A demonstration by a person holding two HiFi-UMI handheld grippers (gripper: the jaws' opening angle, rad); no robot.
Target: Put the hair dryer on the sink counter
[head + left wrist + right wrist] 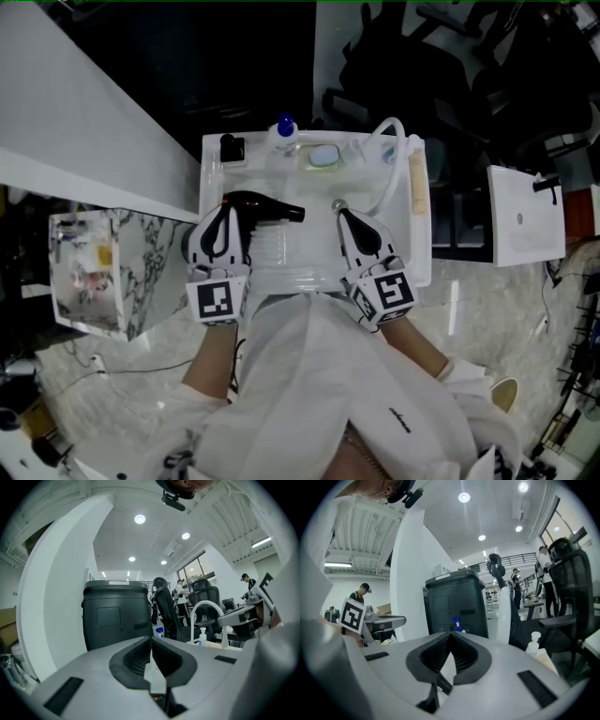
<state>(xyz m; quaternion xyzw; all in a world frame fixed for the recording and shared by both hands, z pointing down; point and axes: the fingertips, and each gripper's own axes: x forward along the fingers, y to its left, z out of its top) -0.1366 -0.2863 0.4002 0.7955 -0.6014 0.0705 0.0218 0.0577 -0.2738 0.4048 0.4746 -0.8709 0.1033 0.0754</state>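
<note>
The black hair dryer (261,207) lies on the left part of the white sink counter (421,253), its nozzle pointing right. In the head view my left gripper (229,210) hangs over the dryer's rear end, and that view does not show whether they touch. In the left gripper view the left gripper (151,640) has its jaws shut with nothing between them, and no dryer shows. My right gripper (341,212) is above the basin beside a small grey knob (337,203). Its jaws (451,634) are shut and empty.
A blue-capped bottle (285,131), a black item (232,147), a soap dish (323,157) and a white hose faucet (398,150) stand along the counter's back. A marble-patterned stand (141,272) is at the left, a white box (525,216) at the right. A dark bin (117,616) stands ahead.
</note>
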